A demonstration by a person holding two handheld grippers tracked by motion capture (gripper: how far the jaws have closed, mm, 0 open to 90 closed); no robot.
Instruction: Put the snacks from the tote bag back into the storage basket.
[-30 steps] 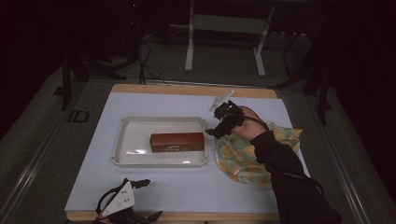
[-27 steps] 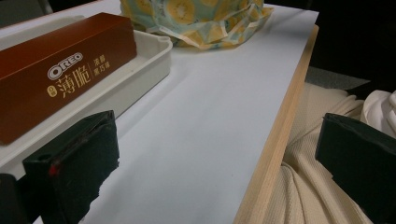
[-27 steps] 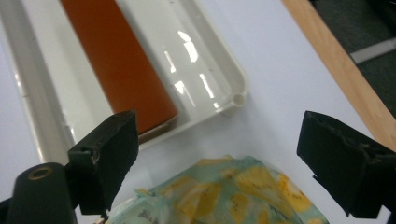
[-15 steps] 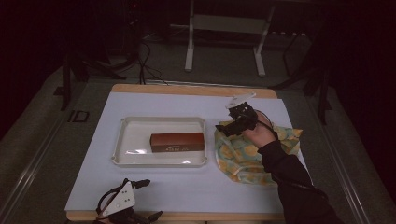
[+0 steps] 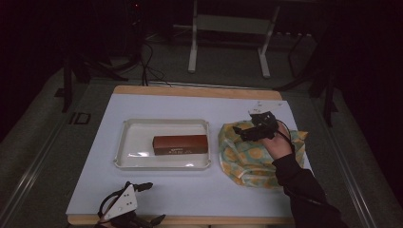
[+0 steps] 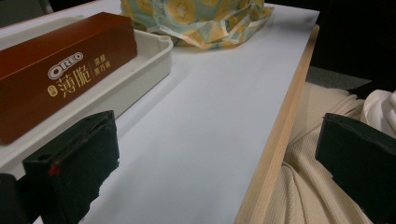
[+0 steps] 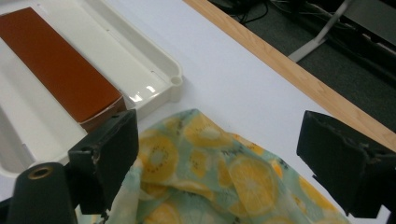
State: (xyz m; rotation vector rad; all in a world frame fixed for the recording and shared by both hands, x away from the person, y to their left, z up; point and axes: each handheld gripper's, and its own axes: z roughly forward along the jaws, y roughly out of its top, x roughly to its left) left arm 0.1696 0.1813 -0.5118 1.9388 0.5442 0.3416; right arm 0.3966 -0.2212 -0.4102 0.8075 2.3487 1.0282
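A brown Oreo box lies in a white tray on the white table. To its right lies a crumpled lemon-print cloth bag. My right gripper hovers open just above the bag's upper part, jaws wide apart with nothing between them. My left gripper rests at the table's front edge near the left, open and empty, pointing toward the tray and bag.
The table's wooden front edge runs beside the left gripper, with a cream-clothed lap below it. The wooden back edge lies past the bag. Stand legs and cables sit on the floor behind.
My right gripper has moved from the tray's right end rightward and a little nearer, to over the bag. The left gripper, box and tray have stayed put.
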